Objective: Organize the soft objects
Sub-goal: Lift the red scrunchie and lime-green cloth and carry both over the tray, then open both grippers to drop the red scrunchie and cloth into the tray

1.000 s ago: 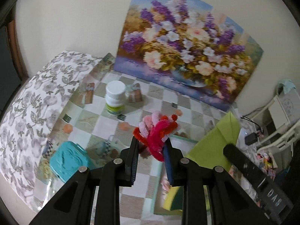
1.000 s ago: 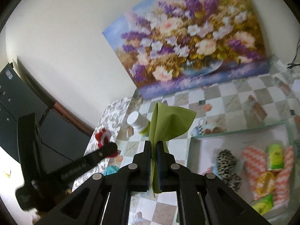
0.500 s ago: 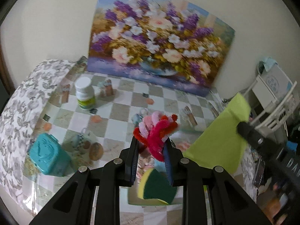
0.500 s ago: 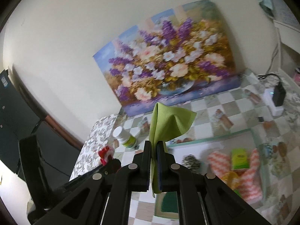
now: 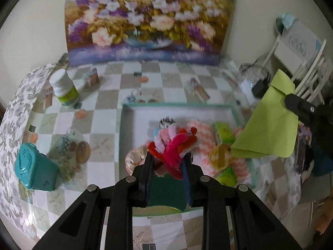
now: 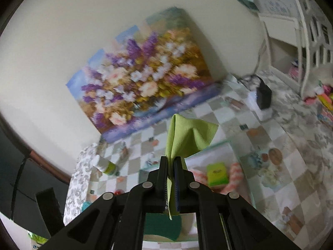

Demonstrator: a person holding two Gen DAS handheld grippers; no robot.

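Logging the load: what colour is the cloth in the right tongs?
Lime green cloth; clearest in the right wrist view.

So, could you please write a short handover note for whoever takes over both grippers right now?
Left gripper: jaws shut on the pipe cleaner bundle, held above the tray.
Right gripper: jaws shut on the green cloth, held in the air over the tray's right side.
Done: peach striped cloth, green sponge and small packets already lie in the tray.
Left: set bundle and cloth in the tray, then release.
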